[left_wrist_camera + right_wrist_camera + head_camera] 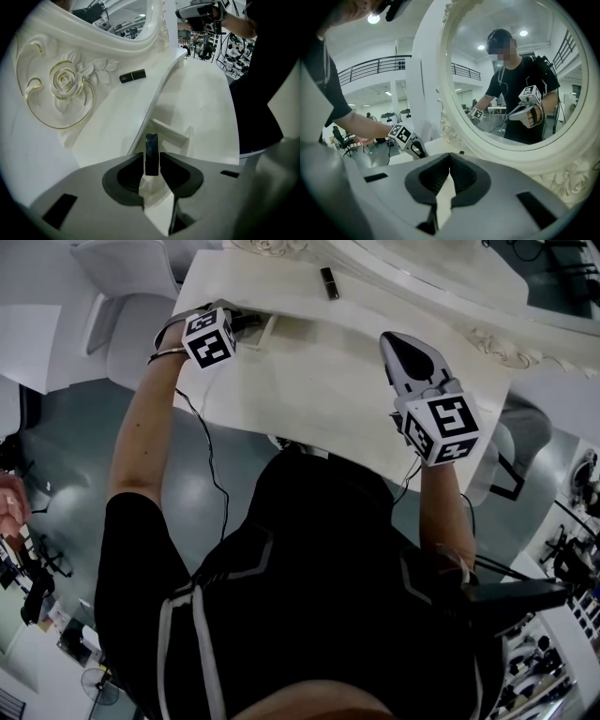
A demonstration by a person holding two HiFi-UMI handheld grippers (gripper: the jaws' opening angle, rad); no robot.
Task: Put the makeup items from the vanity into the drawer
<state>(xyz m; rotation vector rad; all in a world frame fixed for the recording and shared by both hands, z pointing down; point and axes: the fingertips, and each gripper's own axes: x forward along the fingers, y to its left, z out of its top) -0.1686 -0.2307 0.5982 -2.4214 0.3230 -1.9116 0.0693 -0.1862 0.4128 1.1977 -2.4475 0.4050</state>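
Observation:
My left gripper is shut on a small black makeup tube, held upright between the jaws over the open white drawer at the vanity's left end. A second black tube lies on the vanity top near the mirror's foot; the left gripper view shows this tube beside the carved rose. My right gripper hovers above the vanity's right half, jaws shut with nothing between them. It faces the mirror, and the left gripper shows beyond it.
The oval mirror's carved white frame rises behind the vanity top. A pale chair stands left of the vanity and another seat at its right. The grey floor lies below, and a cable hangs from the left gripper.

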